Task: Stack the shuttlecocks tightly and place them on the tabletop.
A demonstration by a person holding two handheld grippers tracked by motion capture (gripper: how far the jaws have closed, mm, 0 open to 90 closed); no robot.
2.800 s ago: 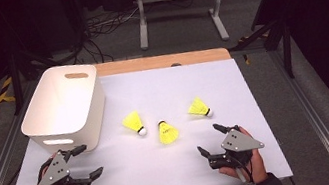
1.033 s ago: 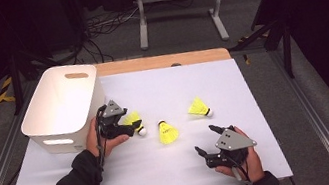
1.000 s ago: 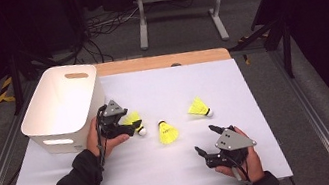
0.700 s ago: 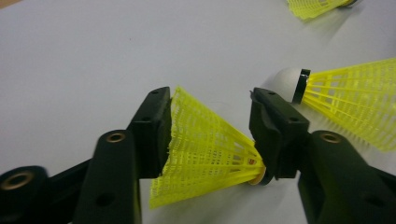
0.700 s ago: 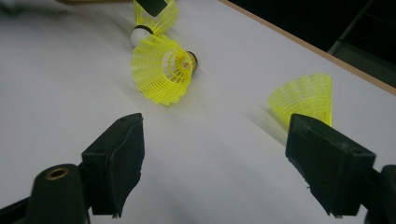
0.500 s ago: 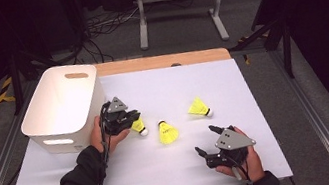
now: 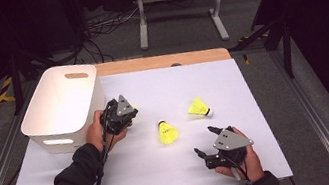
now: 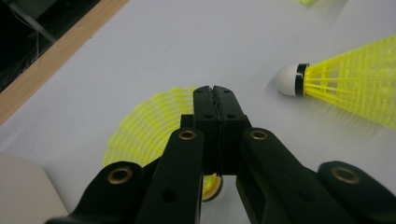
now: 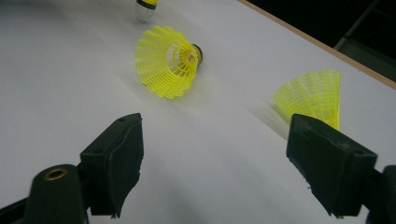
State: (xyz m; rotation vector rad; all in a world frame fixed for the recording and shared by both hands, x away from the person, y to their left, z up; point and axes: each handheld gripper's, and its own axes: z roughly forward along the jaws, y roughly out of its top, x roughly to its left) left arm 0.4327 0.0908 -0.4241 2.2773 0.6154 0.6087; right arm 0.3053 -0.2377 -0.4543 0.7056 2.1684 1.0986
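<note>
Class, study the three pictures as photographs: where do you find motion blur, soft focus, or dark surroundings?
High view: white table brightly lit, surroundings nearly black. Left gripper view: the lying shuttlecock is smeared at its lower edge. Right gripper view: the near jaws look soft, and streaks trail beside the right shuttlecock.

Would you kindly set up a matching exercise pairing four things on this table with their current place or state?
Things:
1. left gripper
2. right gripper
3. bin
4. middle shuttlecock

States:
A. lying free on the white sheet between the hands
B. jaws open, nothing between them
C. at the table's left edge, opening up
D. shut on a shuttlecock's skirt

Pairs: 1-D, 2-B, 3-C, 4-A
</note>
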